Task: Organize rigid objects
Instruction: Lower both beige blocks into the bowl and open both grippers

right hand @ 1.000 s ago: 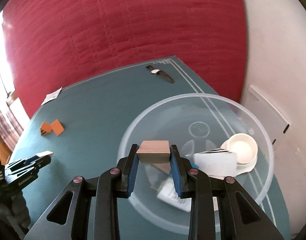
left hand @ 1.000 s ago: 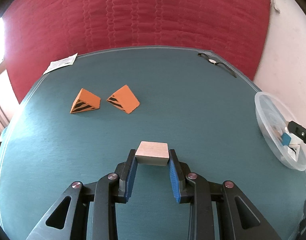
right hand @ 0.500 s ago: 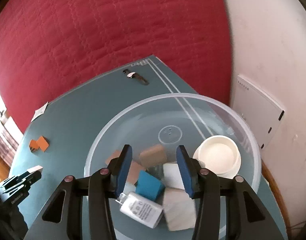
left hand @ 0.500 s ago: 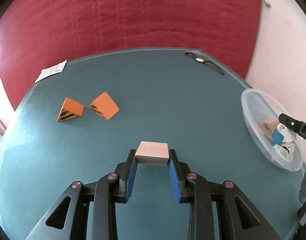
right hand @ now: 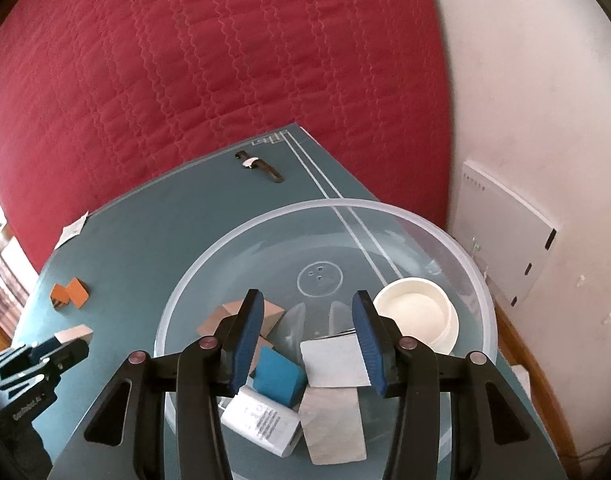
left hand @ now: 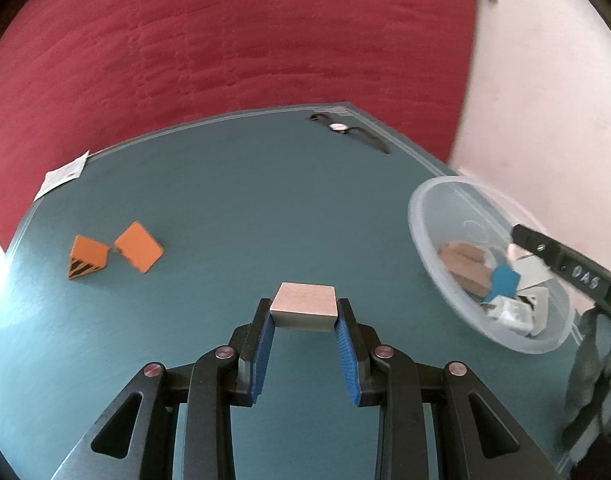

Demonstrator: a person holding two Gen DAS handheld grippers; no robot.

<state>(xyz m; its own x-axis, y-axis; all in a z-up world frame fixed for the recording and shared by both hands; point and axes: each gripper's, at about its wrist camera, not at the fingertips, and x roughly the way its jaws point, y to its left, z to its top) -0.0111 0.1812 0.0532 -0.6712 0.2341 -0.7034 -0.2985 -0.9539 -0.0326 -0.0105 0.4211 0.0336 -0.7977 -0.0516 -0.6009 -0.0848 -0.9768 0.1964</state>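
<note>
Left gripper: clamped on a pale wooden block, blue pads flat against its two side faces; low centre of the left wrist view, above the teal tabletop.
Wooden block: squat and square-edged, light tan top, darker shaded front face, plain wood with no markings. The same block shows at the left edge of the right wrist view, held in the black gripper there.
Right gripper: jaws apart with nothing between the pads, poised over the clear plastic bowl in the lower half of the right wrist view.
Bowl: round, see-through, near the table's right edge by the white wall; in the left wrist view it sits at the right of the frame.
Bowl contents: brown wooden blocks at left, a blue block in front, pale grey blocks beside it, a white labelled box lowest, a white round tub at right.
Orange wedges: two, side by side on the table, left of centre in the left wrist view; one shows black stripes on its end face.
Wristwatch: dark strap, pale dial, lying at the table's far edge.
Paper slip: white, at the table's upper left rim.
Backdrop: red quilted fabric behind the table.
</note>
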